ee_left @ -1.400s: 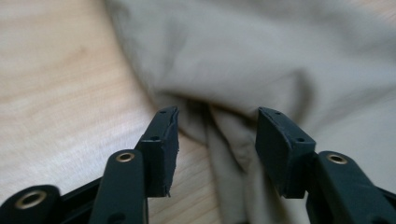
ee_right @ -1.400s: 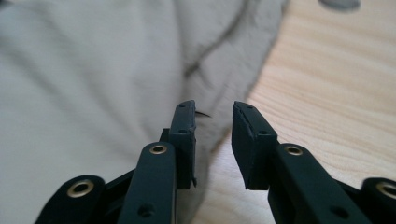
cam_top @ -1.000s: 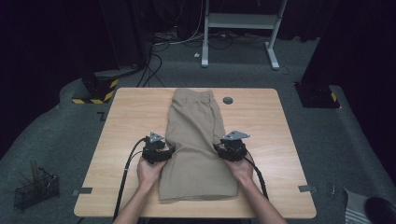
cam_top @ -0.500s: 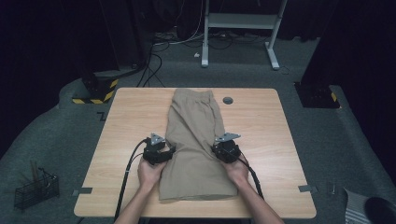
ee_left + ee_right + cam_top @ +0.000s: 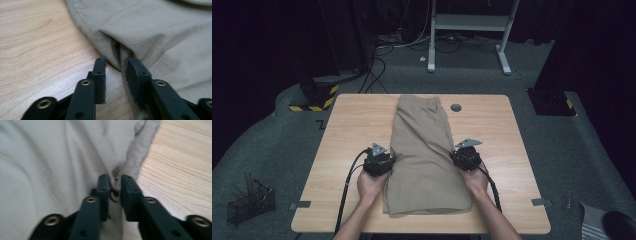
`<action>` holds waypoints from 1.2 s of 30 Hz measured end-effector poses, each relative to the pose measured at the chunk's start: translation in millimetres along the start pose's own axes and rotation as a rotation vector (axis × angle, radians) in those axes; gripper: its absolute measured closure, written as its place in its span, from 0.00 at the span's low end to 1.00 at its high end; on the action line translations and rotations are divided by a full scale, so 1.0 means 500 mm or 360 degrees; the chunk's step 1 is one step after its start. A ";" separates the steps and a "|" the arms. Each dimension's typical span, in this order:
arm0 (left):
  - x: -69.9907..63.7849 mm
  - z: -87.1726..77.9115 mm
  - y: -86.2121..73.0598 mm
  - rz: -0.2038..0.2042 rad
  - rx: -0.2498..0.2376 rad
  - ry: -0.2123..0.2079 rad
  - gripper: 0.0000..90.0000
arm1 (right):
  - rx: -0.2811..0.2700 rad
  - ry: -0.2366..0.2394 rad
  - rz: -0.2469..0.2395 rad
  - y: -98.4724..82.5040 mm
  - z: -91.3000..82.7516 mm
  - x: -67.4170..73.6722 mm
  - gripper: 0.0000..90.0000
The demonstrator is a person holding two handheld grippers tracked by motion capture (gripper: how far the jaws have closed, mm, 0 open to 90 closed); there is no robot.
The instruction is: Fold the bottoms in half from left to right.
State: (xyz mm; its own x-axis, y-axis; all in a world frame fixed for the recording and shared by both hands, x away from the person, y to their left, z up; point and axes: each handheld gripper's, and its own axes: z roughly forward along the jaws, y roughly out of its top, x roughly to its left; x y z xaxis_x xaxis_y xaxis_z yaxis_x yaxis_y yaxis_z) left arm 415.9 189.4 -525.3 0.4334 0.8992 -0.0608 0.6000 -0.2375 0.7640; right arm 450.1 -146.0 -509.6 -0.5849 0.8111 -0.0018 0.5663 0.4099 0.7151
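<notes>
On the wooden table (image 5: 342, 130), khaki shorts (image 5: 424, 150) lie lengthwise, waistband far; the left gripper (image 5: 384, 161), just closing, straddles an edge fold narrowly, while the right gripper (image 5: 460, 156), just reopening, pinches its fold.

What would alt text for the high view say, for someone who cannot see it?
Khaki shorts lie flat on a wooden table; a person's left hand-held gripper and right hand-held gripper meet the shorts' two side edges.

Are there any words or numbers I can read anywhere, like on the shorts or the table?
None can be read: the shorts, the table and both grippers carry no lettering.
A dark mark on the floor by the table's far left corner is too small to read.
</notes>
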 end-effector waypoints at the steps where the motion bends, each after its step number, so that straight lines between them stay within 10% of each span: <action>1: 0.002 0.000 0.001 -0.0014 0.0006 -0.0013 0.79 | -0.0022 0.0020 0.0026 -0.001 -0.008 -0.003 0.82; 4: 0.008 -0.004 0.009 -0.0068 0.0032 -0.0063 0.81 | -0.0047 0.0053 0.0061 -0.005 -0.029 -0.016 0.82; 8: -0.003 -0.023 0.023 -0.0099 -0.0085 -0.0147 0.54 | -0.0060 0.0104 0.0073 -0.008 -0.033 -0.020 0.83; 12: -0.018 -0.009 0.043 -0.0032 -0.0031 -0.0151 0.46 | -0.0024 0.0117 0.0051 -0.004 -0.011 -0.007 0.85; 18: -0.020 0.022 0.060 0.0033 0.0144 -0.0179 0.95 | -0.0007 0.0082 0.0009 -0.004 -0.006 -0.002 0.99; 26: 0.010 -0.018 0.029 0.0012 0.0224 -0.0196 0.99 | 0.0035 -0.0019 0.0021 -0.026 -0.024 -0.026 0.99; 36: 0.008 -0.037 0.060 -0.0044 0.0035 -0.0218 0.54 | -0.0128 0.0067 0.0021 -0.007 -0.045 -0.005 0.79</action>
State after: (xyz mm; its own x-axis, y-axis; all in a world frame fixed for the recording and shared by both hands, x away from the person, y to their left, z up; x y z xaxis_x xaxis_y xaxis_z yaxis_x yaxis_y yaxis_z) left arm 423.3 192.7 -490.8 0.5034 0.8472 -0.1696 0.6267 -0.2229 0.7467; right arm 436.4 -159.2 -496.4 -0.6023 0.7974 0.0362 0.5266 0.3629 0.7688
